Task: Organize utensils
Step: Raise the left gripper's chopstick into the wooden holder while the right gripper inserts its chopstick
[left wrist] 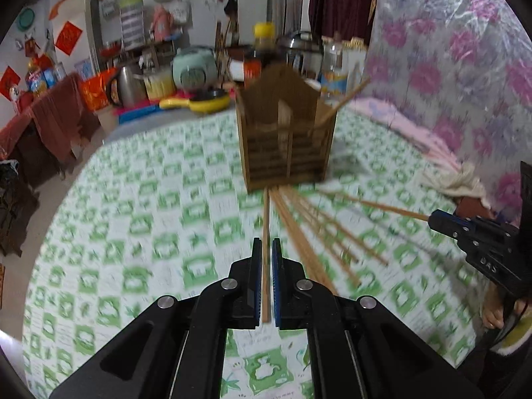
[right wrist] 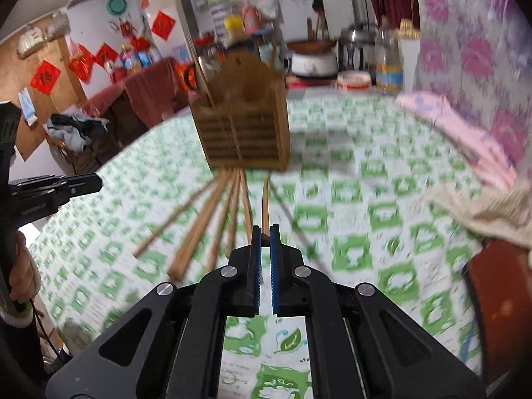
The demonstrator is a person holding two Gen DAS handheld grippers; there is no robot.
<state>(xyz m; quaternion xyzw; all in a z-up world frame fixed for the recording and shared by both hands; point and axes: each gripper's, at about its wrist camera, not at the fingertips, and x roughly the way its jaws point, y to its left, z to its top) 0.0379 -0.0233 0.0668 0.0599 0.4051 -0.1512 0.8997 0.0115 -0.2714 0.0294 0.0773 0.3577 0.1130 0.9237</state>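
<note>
Nearest the left wrist camera, the left gripper (left wrist: 266, 249) is pinched on a single wooden chopstick (left wrist: 265, 219) that runs between its blue pads and points away toward the holder. In the right wrist view the right gripper (right wrist: 265, 234) is likewise pressed together on the near end of another chopstick (right wrist: 265, 206), which also points ahead. Both views are smeared with motion blur, so finer detail is hard to read. Just beyond the grippers, a fan of loose chopsticks (left wrist: 309, 232) lies on the green-and-white patterned surface (left wrist: 149, 199), their far ends converging near the foot of the slatted wooden utensil holder (left wrist: 286, 133). That holder stands upright a little farther on, and at least one chopstick already leans out of its right-hand compartment in the left view. A cream cloth (right wrist: 482, 206) and a pink one lie at the right edge of the surface. Behind the holder stand a yellow pan, a kettle, a soy sauce bottle and pots. By my judgement the task is at an early stage: little is stowed, two sticks are in hand, and several more remain to be gathered.
</note>
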